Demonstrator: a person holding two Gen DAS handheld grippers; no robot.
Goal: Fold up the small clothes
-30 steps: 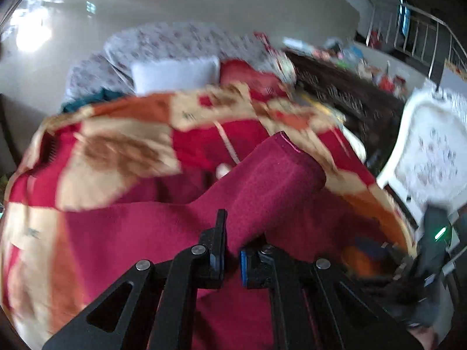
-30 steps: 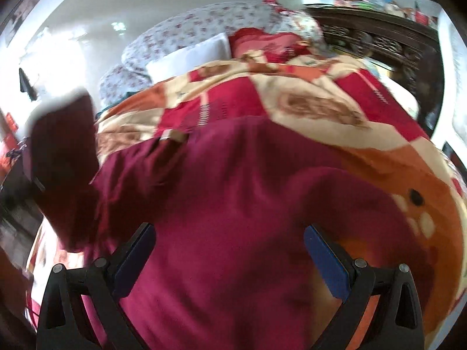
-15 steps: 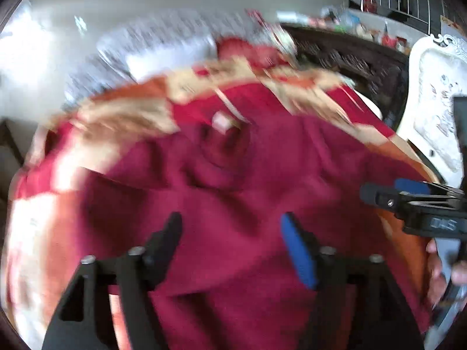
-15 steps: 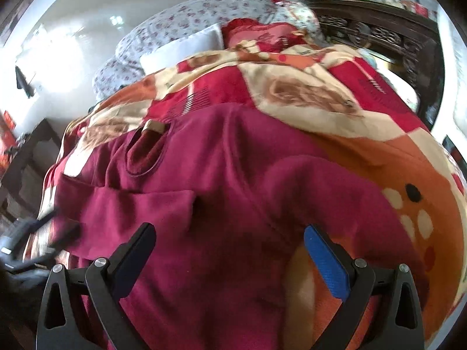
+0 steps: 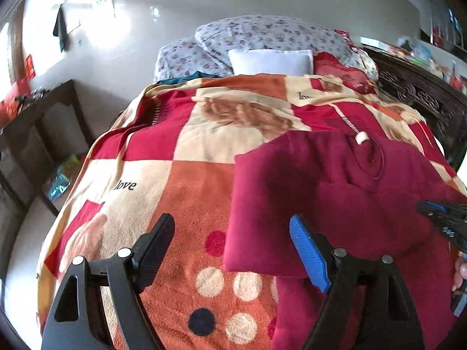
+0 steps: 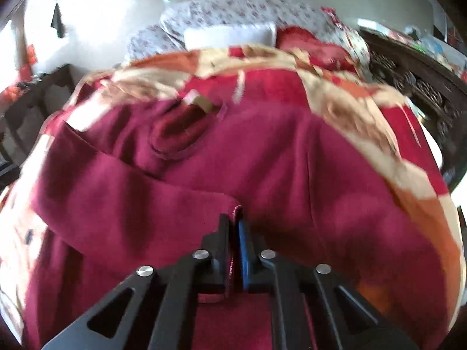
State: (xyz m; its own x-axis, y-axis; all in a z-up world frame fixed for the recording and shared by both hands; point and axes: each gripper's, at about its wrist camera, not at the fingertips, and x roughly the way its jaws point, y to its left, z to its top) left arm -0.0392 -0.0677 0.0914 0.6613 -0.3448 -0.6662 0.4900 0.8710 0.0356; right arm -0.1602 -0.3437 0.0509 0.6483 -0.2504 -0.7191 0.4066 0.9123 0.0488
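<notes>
A dark red sweater (image 5: 335, 198) lies on a patterned bed blanket (image 5: 175, 192), its left sleeve folded across the body. My left gripper (image 5: 233, 239) is open and empty, over the sweater's left edge. My right gripper (image 6: 235, 230) is shut on the sweater's (image 6: 262, 157) folded sleeve cuff (image 6: 235, 204). The right gripper also shows at the right edge of the left wrist view (image 5: 443, 218). The neck opening with its label (image 6: 201, 102) faces the pillows.
Floral pillows (image 5: 262, 38) and a white pillow (image 5: 270, 61) lie at the head of the bed. A dark wooden side table (image 5: 38, 116) stands left of the bed. A carved dark cabinet (image 5: 423, 99) stands on the right.
My left gripper let go of the sleeve, opened and drew back left. My right gripper, open before, has closed on the folded sleeve's cuff.
</notes>
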